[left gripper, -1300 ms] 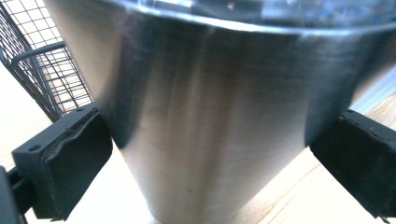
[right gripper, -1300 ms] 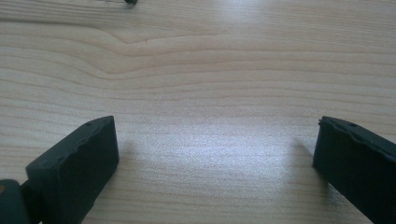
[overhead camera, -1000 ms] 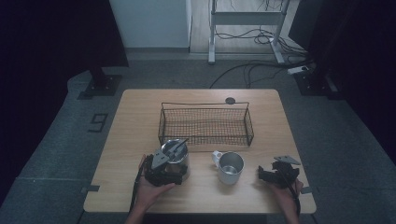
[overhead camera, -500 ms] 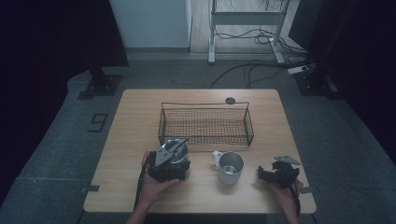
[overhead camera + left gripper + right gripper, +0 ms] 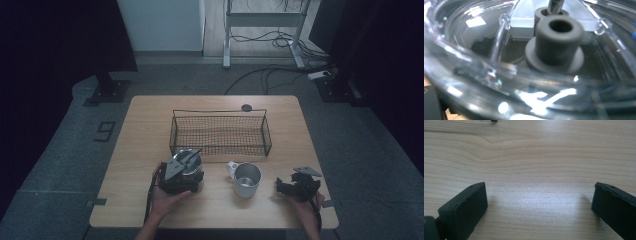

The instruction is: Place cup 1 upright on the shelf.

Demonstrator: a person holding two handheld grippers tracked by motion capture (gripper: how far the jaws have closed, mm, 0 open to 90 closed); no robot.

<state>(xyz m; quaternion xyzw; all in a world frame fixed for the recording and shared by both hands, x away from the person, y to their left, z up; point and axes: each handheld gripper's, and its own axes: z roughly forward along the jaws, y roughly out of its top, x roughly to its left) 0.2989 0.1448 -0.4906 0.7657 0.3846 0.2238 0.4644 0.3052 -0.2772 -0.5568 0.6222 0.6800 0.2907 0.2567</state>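
Before the wire basket point(image 5: 220, 133), a metal cup point(image 5: 246, 179) separates the wide-spread right tool point(image 5: 294, 186) from the left tool point(image 5: 180, 172); its state untellable.

The table point(image 5: 150, 150) carries one wire basket point(image 5: 220, 133), one metal mug point(image 5: 246, 179), one clear lid point(image 5: 499, 62) (with two grey sockets on it), one small dark disc point(image 5: 246, 107), and two grippers, left point(image 5: 181, 172) and right point(image 5: 295, 186).

The high view looks forward and down over the whole table point(image 5: 150, 140). The left gripper view sits pressed close against a clear lid point(image 5: 486, 75). The right gripper view faces bare table point(image 5: 536, 157) at close range, the surface both share.
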